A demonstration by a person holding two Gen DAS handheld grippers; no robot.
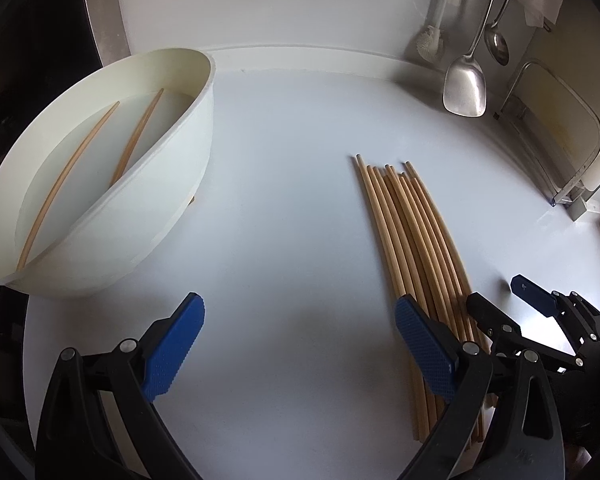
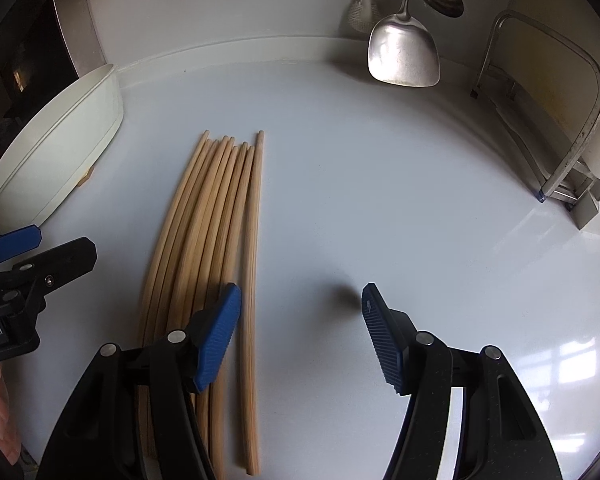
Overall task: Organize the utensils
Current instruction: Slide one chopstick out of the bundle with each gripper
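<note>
Right gripper [image 2: 300, 336] released, jaws straddling outermost chopstick [image 2: 250, 320] of bundle [image 2: 204, 240] below. Left gripper [image 1: 300, 344] released, idle; bowl [image 1: 172, 184] ahead-left holds two. We judge pick pending: lower, clench on single stick.

Matt wooden chopsticks [image 2: 212, 248] lie on a glossy white counter [image 2: 380, 200] beside a smooth plastic tub [image 1: 172, 184].
</note>
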